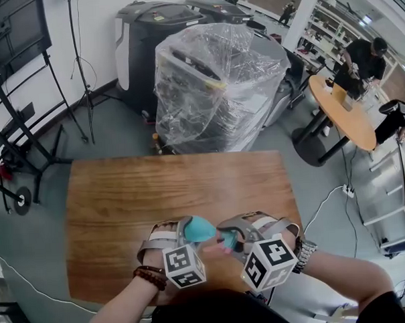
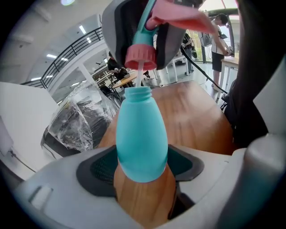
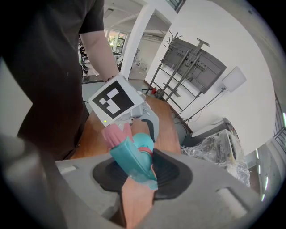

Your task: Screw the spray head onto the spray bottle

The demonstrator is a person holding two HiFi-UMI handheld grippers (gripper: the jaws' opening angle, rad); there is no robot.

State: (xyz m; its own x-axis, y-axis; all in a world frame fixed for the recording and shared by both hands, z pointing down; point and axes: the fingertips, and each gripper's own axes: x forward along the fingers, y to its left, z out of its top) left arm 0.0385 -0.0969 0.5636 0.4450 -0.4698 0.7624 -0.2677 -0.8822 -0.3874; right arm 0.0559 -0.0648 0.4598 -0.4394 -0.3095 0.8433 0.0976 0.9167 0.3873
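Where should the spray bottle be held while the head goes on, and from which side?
Low on the wide belly of the spray bottle, from the side, fingers on opposite flanks, as the left gripper does. It tapers to a narrow threaded neck that must stay free for the spray head.

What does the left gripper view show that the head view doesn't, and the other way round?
Left gripper view only: the open neck of the spray bottle, with the pink collar of the spray head just above it, not screwed on. Head view only: the two marker cubes. Both: spray bottle, spray head, wooden table, plastic-wrapped machine.
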